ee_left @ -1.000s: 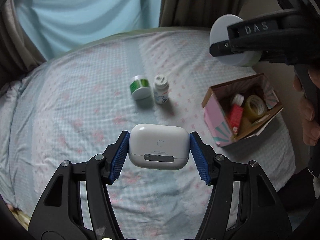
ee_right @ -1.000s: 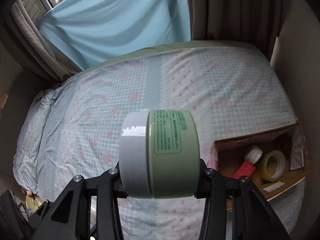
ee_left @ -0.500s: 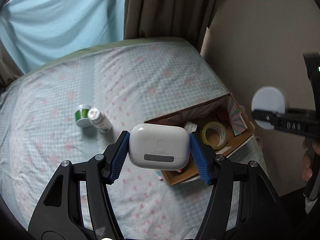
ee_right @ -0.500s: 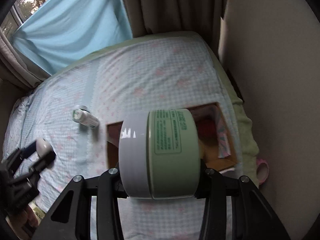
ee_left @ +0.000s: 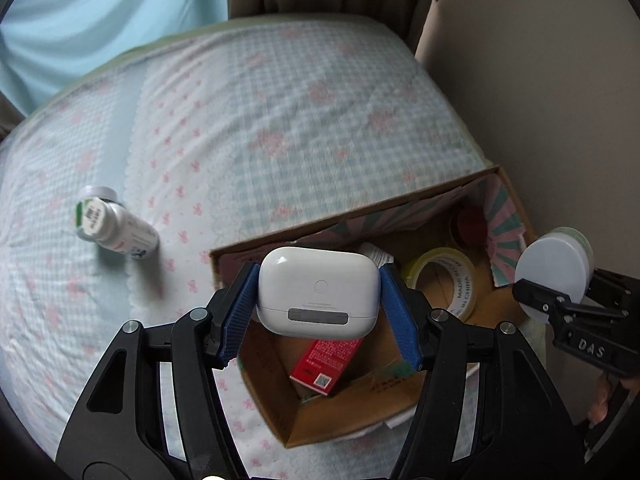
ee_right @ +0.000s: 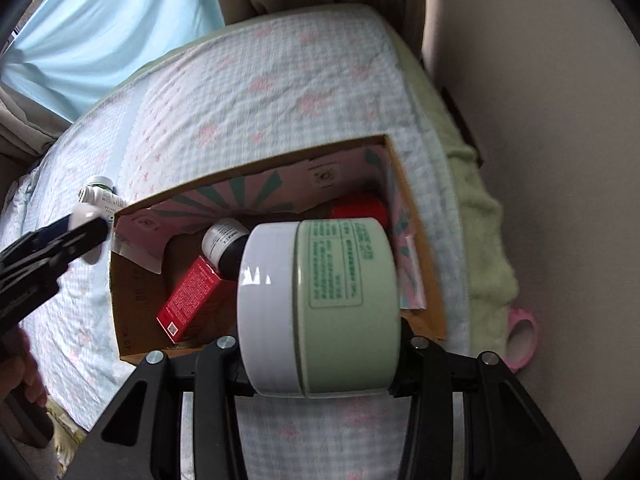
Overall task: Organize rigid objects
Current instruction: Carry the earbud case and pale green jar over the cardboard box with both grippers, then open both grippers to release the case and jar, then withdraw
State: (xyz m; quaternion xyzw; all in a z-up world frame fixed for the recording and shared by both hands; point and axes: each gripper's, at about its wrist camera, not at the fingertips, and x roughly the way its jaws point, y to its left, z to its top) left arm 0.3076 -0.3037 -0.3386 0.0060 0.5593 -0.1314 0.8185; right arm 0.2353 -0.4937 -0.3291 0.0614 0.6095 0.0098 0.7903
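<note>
My left gripper (ee_left: 318,300) is shut on a white earbud case (ee_left: 320,292), its blue pads (ee_left: 240,312) pressing on both sides. It hangs over the near left part of an open cardboard box (ee_left: 360,206) on the bed. My right gripper (ee_right: 320,320) is shut on a pale green jar with a white lid (ee_right: 320,308), held on its side above the box (ee_right: 280,160). In the left wrist view that jar (ee_left: 552,268) hovers at the box's right end. In the box lie a red carton (ee_right: 192,300), a dark bottle (ee_right: 226,244) and a tape roll (ee_left: 440,280).
A white pill bottle (ee_left: 116,228) lies on the checked bedsheet left of the box, with a small green jar (ee_left: 100,192) behind it. A beige wall (ee_right: 540,120) runs close along the bed's right side. A pink object (ee_right: 520,336) sits by the green blanket edge (ee_right: 480,216).
Both grippers have swept right across the bed and come down, from above the open sheet to over the cardboard box. Each still holds the same object.
</note>
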